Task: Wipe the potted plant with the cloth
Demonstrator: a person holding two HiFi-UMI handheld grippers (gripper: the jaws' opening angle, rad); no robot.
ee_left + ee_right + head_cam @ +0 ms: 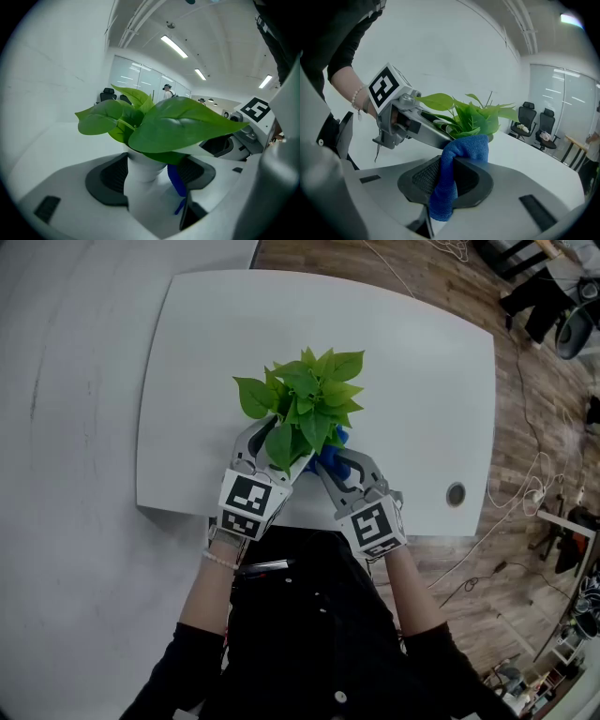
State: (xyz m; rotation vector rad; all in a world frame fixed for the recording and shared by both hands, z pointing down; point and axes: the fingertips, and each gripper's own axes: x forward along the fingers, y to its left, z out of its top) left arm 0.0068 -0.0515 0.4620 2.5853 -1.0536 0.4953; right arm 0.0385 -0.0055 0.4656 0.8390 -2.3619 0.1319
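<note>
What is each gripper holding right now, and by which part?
Left gripper clamps the potted plant by the sides of its white pot. Right gripper pinches the blue cloth near its middle, with a fold sticking out past the jaws.

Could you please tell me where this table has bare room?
The table is bare from the potted plant to its far edge and on both sides, save the cable hole. The near edge is crowded: left hand-held gripper, right hand-held gripper.
</note>
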